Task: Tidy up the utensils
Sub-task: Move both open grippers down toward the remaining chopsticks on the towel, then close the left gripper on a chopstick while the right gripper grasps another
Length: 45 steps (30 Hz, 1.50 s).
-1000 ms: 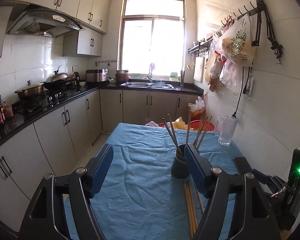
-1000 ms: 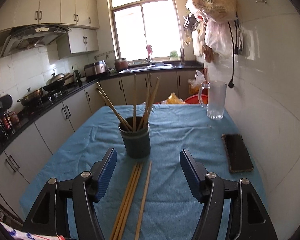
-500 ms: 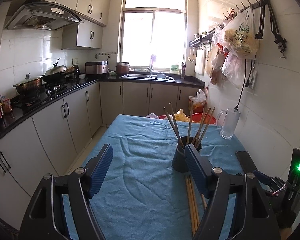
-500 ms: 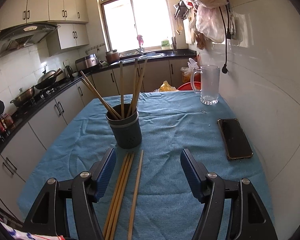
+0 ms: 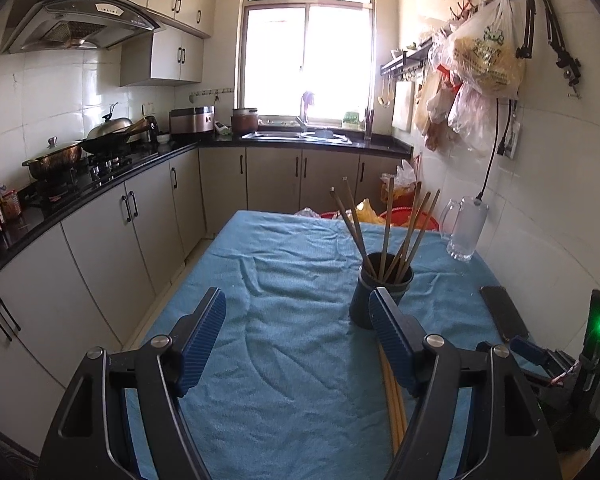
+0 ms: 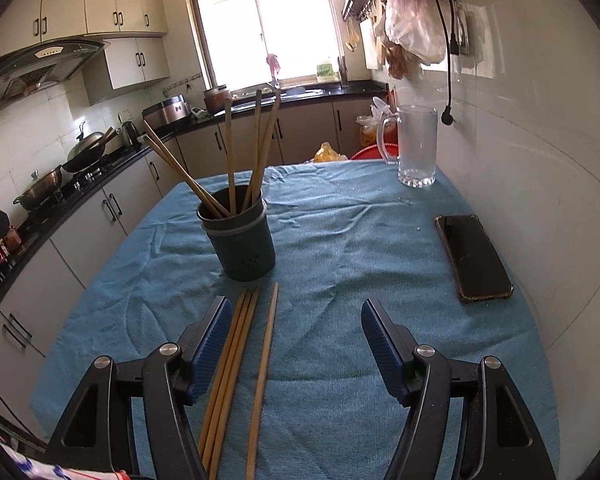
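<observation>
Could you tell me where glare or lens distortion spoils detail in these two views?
Left wrist view: the window is blown out white, and the cabinets bow outward. Right wrist view: the window glares too; the chopsticks and holder stay sharp.

The left gripper (image 5: 296, 336) hovers level above the table's near edge with its blue-padded jaws spread wide and nothing between them, while the right gripper (image 6: 294, 344) hangs lower over the near edge, tilted downward, jaws equally wide and holding nothing.
</observation>
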Available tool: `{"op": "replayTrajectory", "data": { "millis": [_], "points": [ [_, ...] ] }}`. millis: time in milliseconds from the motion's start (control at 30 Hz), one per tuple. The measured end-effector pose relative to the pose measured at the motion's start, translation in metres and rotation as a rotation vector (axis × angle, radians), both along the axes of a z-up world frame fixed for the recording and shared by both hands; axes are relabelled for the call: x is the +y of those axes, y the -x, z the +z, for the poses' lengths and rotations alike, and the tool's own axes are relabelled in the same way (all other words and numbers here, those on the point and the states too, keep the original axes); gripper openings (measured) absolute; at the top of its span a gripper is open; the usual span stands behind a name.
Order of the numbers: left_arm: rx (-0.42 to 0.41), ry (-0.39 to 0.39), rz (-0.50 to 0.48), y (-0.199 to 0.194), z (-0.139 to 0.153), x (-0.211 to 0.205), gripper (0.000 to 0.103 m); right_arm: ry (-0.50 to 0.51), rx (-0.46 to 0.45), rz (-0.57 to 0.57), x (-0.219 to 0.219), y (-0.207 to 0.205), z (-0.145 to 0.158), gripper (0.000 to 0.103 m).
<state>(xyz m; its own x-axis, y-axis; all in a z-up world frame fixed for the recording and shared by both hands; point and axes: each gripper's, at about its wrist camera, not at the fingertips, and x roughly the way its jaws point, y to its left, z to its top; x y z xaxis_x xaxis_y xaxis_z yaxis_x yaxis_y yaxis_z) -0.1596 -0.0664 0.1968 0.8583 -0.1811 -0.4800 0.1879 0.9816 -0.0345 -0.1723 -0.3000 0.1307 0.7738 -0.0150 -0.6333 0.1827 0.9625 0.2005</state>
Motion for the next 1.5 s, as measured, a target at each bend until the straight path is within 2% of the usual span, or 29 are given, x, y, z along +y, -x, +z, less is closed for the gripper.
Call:
{"op": "replayTrajectory", "data": {
  "millis": [167,267,400,467,600,667,733,967,1033,1233,1367,1500],
  "points": [
    [0.043,-0.022,-0.007,-0.008,-0.02,0.0,0.073,-0.065,0.07,-0.004,-0.01,0.003,-0.02,0.072],
    [0.122,0.011,-0.037,-0.019,-0.039,0.0,0.073,-0.086,0.124,0.008,-0.012,0.004,-0.038,0.072],
    [0.268,0.073,-0.105,-0.042,-0.071,-0.011,0.073,-0.095,0.201,0.06,-0.007,0.0,-0.063,0.072],
    [0.32,0.087,-0.137,-0.051,-0.085,-0.02,0.072,-0.097,0.214,0.081,-0.002,-0.001,-0.069,0.069],
    [0.436,0.073,-0.196,-0.07,-0.12,-0.043,0.056,-0.07,0.217,0.138,0.012,-0.002,-0.074,0.065],
    [0.498,0.059,-0.218,-0.08,-0.136,-0.055,0.041,-0.037,0.22,0.166,0.022,-0.003,-0.077,0.06],
    [0.54,0.061,-0.233,-0.086,-0.148,-0.064,0.038,0.006,0.225,0.192,0.033,-0.003,-0.08,0.058],
    [0.56,0.007,-0.275,-0.098,-0.166,-0.092,0.036,0.11,0.235,0.226,0.052,-0.002,-0.092,0.052],
    [0.559,-0.029,-0.283,-0.101,-0.17,-0.098,0.029,0.111,0.233,0.228,0.051,-0.001,-0.093,0.052],
    [0.546,-0.058,-0.297,-0.106,-0.172,-0.11,0.028,0.105,0.231,0.219,0.044,-0.003,-0.094,0.052],
    [0.55,-0.045,-0.311,-0.105,-0.167,-0.112,0.028,0.094,0.227,0.211,0.039,-0.003,-0.094,0.052],
    [0.532,-0.102,-0.315,-0.103,-0.169,-0.121,0.028,0.092,0.225,0.209,0.038,-0.004,-0.094,0.052]
  ]
}}
